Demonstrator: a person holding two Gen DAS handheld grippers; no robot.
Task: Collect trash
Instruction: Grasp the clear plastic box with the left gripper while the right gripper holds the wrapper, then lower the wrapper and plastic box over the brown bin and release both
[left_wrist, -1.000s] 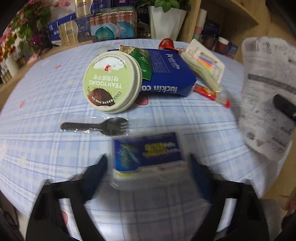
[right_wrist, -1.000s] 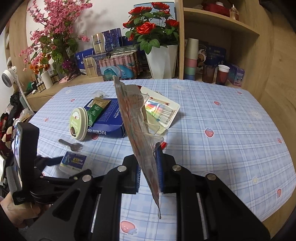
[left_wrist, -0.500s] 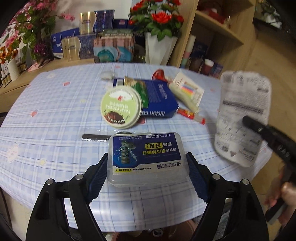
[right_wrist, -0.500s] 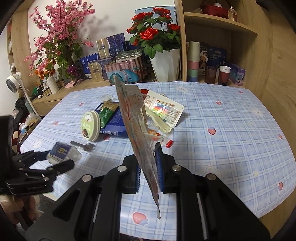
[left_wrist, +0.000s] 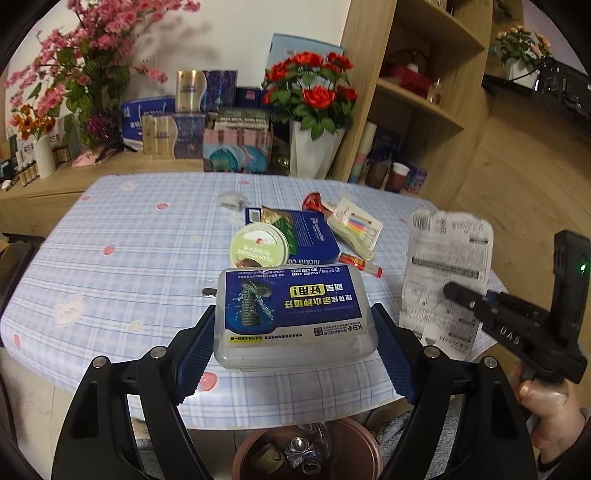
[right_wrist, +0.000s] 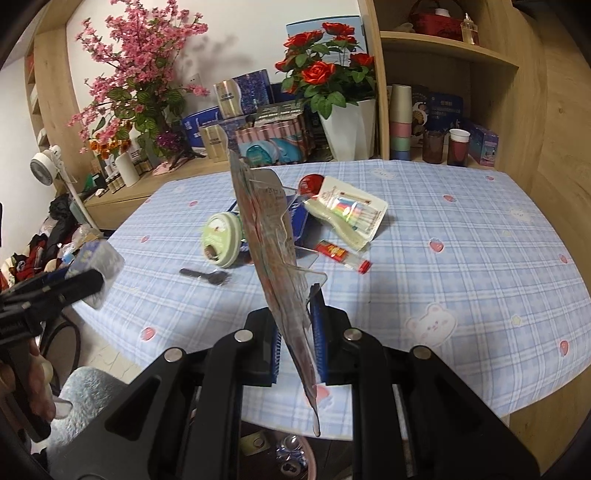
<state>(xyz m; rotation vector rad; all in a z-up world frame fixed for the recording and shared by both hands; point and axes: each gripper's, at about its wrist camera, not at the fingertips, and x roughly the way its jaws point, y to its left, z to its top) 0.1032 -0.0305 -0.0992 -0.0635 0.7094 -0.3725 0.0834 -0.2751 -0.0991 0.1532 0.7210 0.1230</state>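
Observation:
My left gripper (left_wrist: 293, 319) is shut on a clear plastic box with a blue label (left_wrist: 291, 302), held in the air over the table's near edge. In the right wrist view the same box (right_wrist: 98, 258) shows at the far left. My right gripper (right_wrist: 295, 325) is shut on a flat printed blister pack (right_wrist: 266, 229) that stands upright between its pads; in the left wrist view the pack (left_wrist: 447, 258) hangs at the right. A brown round bin (left_wrist: 255, 443) with cans inside stands on the floor below both grippers.
On the checked tablecloth (left_wrist: 129, 240) lie a green yogurt tub (left_wrist: 258, 247), a blue coffee box (left_wrist: 314, 236), a candle pack (left_wrist: 354, 225), a red tube (left_wrist: 360, 262) and a wrapped fork (right_wrist: 207, 275). Flower vases, boxes and wooden shelves stand behind.
My left gripper has lifted the blue-label box off the table and drawn back past the near edge, so the bin shows below. The right gripper drew back a little with its pack.

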